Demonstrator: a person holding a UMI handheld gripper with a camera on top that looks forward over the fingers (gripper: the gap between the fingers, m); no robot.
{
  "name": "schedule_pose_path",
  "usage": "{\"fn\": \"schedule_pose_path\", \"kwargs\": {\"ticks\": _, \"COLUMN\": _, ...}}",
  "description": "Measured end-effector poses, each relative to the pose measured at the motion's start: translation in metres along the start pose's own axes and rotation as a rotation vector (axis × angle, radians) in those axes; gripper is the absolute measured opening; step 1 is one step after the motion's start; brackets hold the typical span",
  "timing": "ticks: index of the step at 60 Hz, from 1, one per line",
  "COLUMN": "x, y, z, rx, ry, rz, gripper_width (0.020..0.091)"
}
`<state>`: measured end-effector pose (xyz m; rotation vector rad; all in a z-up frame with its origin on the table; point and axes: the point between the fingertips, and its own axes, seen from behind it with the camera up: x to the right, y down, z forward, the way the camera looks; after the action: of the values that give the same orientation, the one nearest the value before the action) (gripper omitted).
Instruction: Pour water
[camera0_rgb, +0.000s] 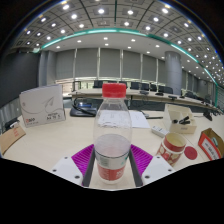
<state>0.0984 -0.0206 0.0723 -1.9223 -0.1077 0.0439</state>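
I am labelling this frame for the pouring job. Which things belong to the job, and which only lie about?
For the job: bottle between the gripper fingers; paper cup.
Lying about: can; red packet; white sign; table.

an office hall with rows of ceiling spotlights (100, 12), a teal-trimmed ceiling, grey wall panels (100, 65) and desks.

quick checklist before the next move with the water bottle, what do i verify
1. Water bottle between the fingers: ok.
2. Both pads pressing on it: cannot tell, so the grip is unconfirmed.
3. Bottle upright: ok.
4. Red cap off for pouring: not ok, it is on.
5. Paper cup in view beyond the fingers: ok.
6. Small red-labelled jar beside the bottle out of the way: not ok, it stands close.
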Motion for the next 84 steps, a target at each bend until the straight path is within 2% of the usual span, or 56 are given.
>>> {"fn": "schedule_pose_path", "kwargs": {"ticks": 2, "x": 0.0, "y": 0.0, "z": 0.001, "rx": 0.015, "ry": 0.011, "rz": -0.008, "gripper_width": 0.0546}}
{"fn": "schedule_pose_path", "kwargs": {"ticks": 4, "x": -0.002, "y": -0.002, "z": 0.001, "rx": 0.03, "ry": 0.009, "rz": -0.008, "gripper_width": 0.0534}}
{"fn": "schedule_pose_path", "kwargs": {"ticks": 11, "x": -0.001, "y": -0.003, "z": 0.003, "rx": 0.04, "ry": -0.004, "rz": -0.005, "gripper_width": 0.0419}}
{"fn": "schedule_pose_path", "kwargs": {"ticks": 17, "x": -0.001, "y": -0.012, "z": -0.005, "rx": 0.044, "ry": -0.008, "rz": -0.01, "gripper_width": 0.0363}}
{"fn": "schedule_pose_path", "kwargs": {"ticks": 27, "x": -0.007, "y": -0.051, "z": -0.027, "rx": 0.058, "ry": -0.071, "rz": 0.15, "gripper_width": 0.0363}}
{"fn": "schedule_pose_path", "kwargs": {"ticks": 44, "x": 0.012, "y": -0.123, "z": -0.035, "rx": 0.054, "ry": -0.396, "rz": 1.14, "gripper_width": 0.0362}}
{"fn": "schedule_pose_path", "kwargs": {"ticks": 61, "x": 0.048, "y": -0.137, "z": -0.02, "rx": 0.012, "ry": -0.619, "rz": 1.854, "gripper_width": 0.0358}}
{"fn": "schedule_pose_path", "kwargs": {"ticks": 71, "x": 0.057, "y": -0.128, "z": -0.014, "rx": -0.017, "ry": -0.65, "rz": 2.032, "gripper_width": 0.0359}}
{"fn": "schedule_pose_path", "kwargs": {"ticks": 84, "x": 0.05, "y": -0.128, "z": -0.018, "rx": -0.069, "ry": -0.634, "rz": 1.903, "gripper_width": 0.0359}}
